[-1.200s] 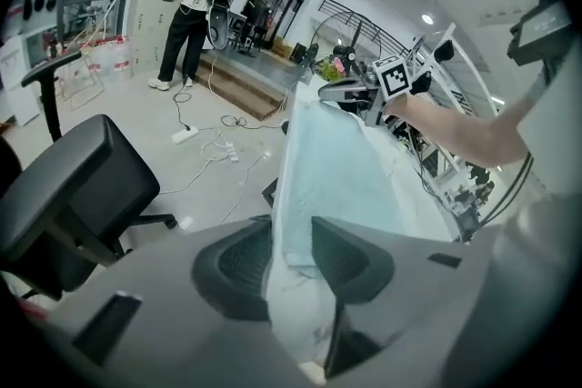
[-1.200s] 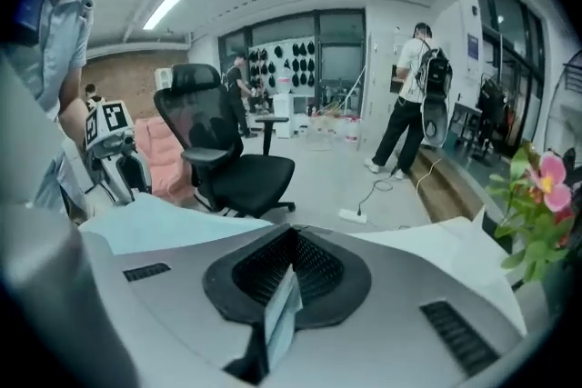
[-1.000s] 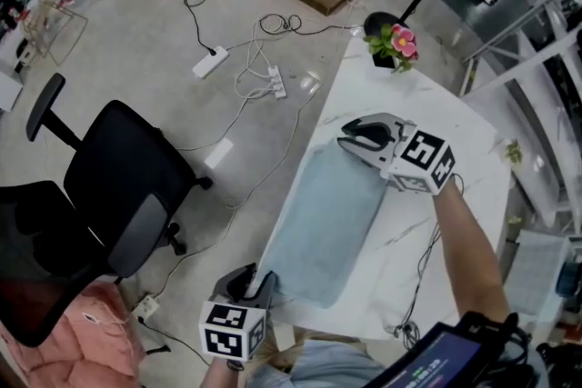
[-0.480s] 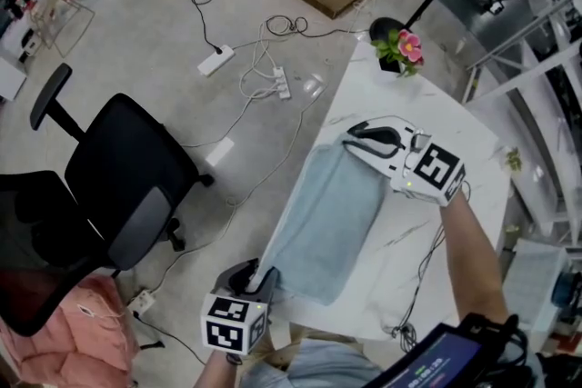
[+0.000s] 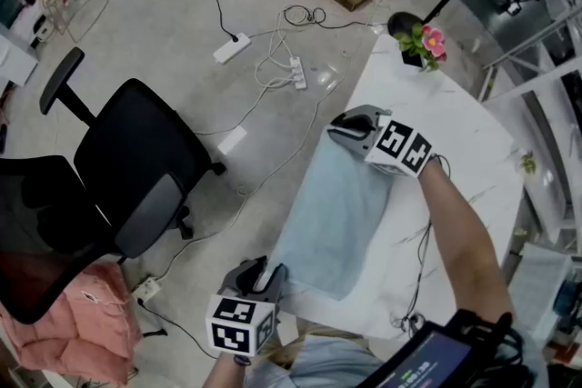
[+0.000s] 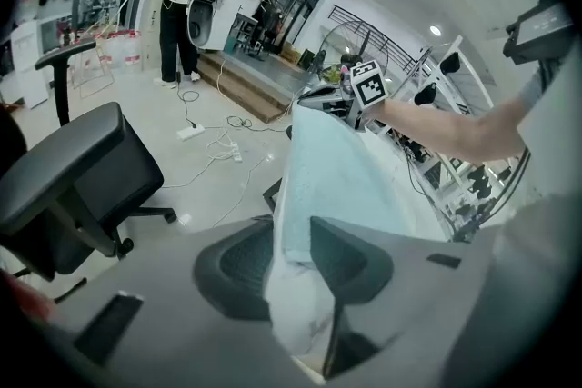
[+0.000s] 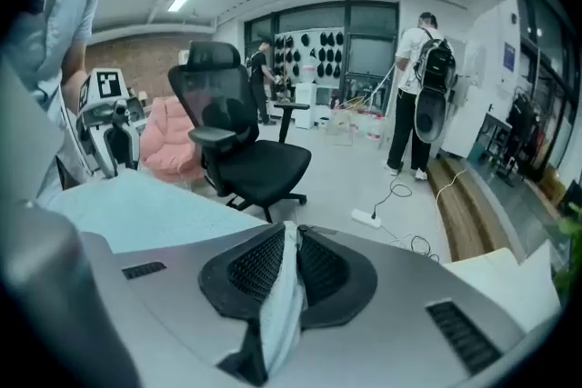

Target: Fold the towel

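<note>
The right gripper (image 5: 351, 130) is closing its jaws, and its dark ribbed pads (image 7: 259, 266) already pinch a far corner of the towel (image 5: 336, 213). The left gripper (image 5: 260, 273) is clamped on a near corner of the same towel, which bunches between its black pads (image 6: 244, 261). Each gripper has a grey, smooth body and carries one cube with black-and-white square markers.

Between the two grippers, the single pale blue towel lies long and flat, with a soft, fine-grained cloth surface. It rests along the edge of a white table (image 5: 473, 161) with faint grey veins. Beyond the right gripper stands one pot of pink flowers (image 5: 425, 42). On the grey floor beside the table, across from the grippers, are a black office chair (image 5: 136, 161) and two white power strips (image 5: 232, 48) with cables.
</note>
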`<action>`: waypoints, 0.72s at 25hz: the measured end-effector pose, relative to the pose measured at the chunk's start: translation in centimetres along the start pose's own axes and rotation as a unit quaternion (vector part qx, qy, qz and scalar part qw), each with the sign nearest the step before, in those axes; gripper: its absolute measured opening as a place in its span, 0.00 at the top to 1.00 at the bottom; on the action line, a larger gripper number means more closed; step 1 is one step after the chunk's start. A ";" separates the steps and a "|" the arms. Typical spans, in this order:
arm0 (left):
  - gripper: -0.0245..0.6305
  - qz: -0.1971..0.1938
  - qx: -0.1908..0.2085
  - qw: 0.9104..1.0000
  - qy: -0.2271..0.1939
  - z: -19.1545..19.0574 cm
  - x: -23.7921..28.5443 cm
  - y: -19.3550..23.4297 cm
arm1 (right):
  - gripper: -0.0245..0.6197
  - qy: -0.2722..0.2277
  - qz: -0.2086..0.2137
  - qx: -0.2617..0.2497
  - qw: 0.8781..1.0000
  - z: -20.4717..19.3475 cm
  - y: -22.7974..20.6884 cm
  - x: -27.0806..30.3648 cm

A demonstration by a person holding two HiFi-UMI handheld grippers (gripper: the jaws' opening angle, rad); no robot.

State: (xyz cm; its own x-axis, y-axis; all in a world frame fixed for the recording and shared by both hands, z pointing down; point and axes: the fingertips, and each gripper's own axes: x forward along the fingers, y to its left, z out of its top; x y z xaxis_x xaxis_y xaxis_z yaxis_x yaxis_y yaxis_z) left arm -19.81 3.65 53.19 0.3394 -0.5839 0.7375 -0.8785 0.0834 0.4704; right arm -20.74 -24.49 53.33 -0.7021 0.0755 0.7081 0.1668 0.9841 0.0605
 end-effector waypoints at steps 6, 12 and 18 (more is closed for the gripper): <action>0.77 0.038 -0.013 0.998 -0.044 3.0 -3.2 1.9 | 0.65 -0.071 -0.050 0.046 0.995 4.2 -2.4 -6.5; 0.83 -0.044 0.007 0.996 -0.073 6.6 -4.9 -4.0 | 0.79 -0.036 -0.055 0.019 0.998 1.1 0.7 -11.3; 0.85 -0.127 0.069 0.986 0.084 0.1 2.6 -11.6 | 0.85 0.048 0.004 -0.012 0.999 -4.0 7.0 -7.0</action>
State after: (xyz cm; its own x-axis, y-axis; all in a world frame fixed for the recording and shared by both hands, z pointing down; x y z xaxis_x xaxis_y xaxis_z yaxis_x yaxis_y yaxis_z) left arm -8.77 1.05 49.64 0.5947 -0.4280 0.6806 -0.7919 -0.1658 0.5878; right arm -11.91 -18.79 51.60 -0.6311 0.0668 0.7728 0.1893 0.9794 0.0699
